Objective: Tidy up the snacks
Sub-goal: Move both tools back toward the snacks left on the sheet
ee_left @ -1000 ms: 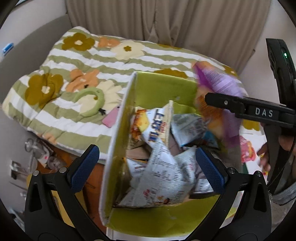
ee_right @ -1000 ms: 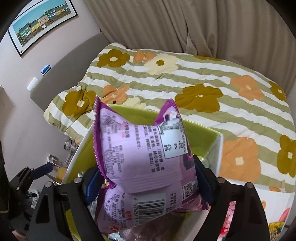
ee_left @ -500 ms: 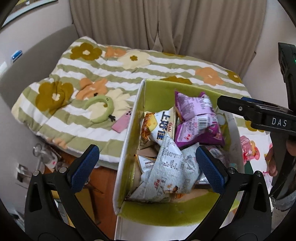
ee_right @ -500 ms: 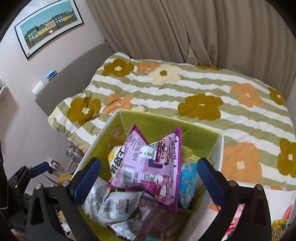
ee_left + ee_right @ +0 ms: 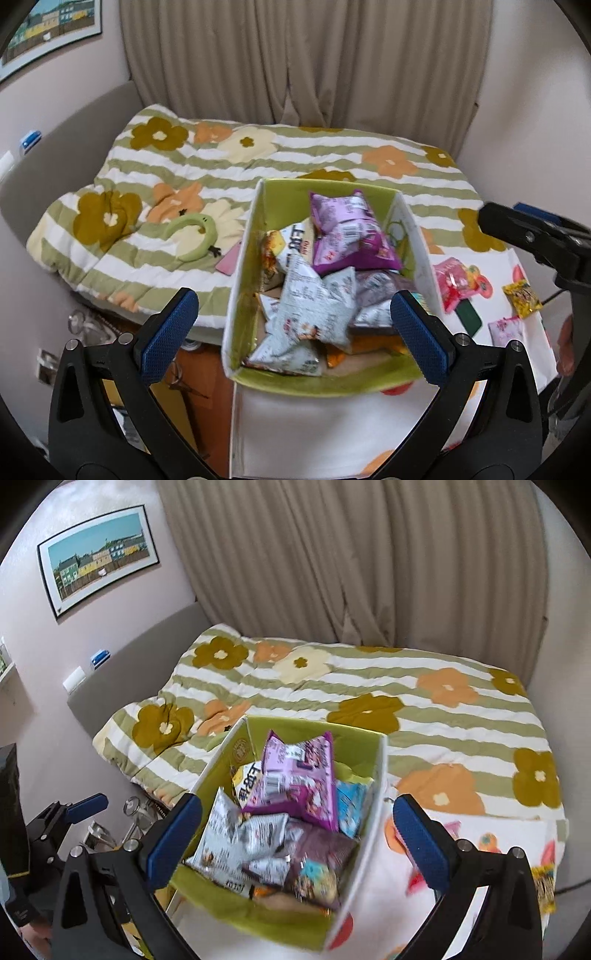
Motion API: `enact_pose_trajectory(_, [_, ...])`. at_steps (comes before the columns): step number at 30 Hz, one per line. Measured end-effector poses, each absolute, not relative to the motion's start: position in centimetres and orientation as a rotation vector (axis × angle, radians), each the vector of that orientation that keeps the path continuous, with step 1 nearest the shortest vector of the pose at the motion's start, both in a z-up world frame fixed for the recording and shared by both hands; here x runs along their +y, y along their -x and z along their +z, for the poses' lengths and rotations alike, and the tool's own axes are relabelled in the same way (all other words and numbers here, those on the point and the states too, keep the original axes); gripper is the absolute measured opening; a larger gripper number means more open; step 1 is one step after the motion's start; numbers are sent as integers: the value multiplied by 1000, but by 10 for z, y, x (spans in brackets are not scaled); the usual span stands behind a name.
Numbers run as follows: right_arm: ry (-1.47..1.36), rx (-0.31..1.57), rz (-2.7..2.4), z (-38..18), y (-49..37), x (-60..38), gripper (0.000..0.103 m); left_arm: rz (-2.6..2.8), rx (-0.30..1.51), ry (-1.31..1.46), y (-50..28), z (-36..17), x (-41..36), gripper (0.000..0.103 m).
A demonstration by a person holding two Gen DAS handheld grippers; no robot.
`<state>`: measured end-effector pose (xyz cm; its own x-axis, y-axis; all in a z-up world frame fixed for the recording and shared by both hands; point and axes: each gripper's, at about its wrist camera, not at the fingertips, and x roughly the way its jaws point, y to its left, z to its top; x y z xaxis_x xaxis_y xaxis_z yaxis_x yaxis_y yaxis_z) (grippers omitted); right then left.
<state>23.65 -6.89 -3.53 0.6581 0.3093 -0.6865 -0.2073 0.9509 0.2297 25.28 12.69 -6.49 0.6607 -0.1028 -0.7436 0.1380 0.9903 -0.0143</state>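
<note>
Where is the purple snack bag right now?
The purple bag lies on top of the pile at the far end of the green box, beside a white bag; neither tongs touch it.

R gripper [image 5: 297, 834]: jaws wide apart, just been opening, nothing between pads; box below and beyond them. Box [image 5: 373, 808], green inside, white outside, sits at bed edge. Purple snack bag [image 5: 295, 779] lies on top of pile, tilted, toward far end. Under/near it: white-grey bags [image 5: 236, 834], blue bag [image 5: 349, 805], dark purple bag [image 5: 321, 853]. Striped flower quilt [image 5: 369, 686] behind. Loose snacks [image 5: 543, 882] on white cloth, right of box. L gripper [image 5: 79, 806] at left edge, blurry. Framed picture [image 5: 99, 555] on wall, curtain [image 5: 351, 554] at back.
</note>
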Motion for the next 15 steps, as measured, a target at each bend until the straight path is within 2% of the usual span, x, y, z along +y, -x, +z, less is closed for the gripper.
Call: enact_pose_trajectory(15, [-147,765,141,-42,-119,-183,103,-185,794,-24,-180,-64,7,103])
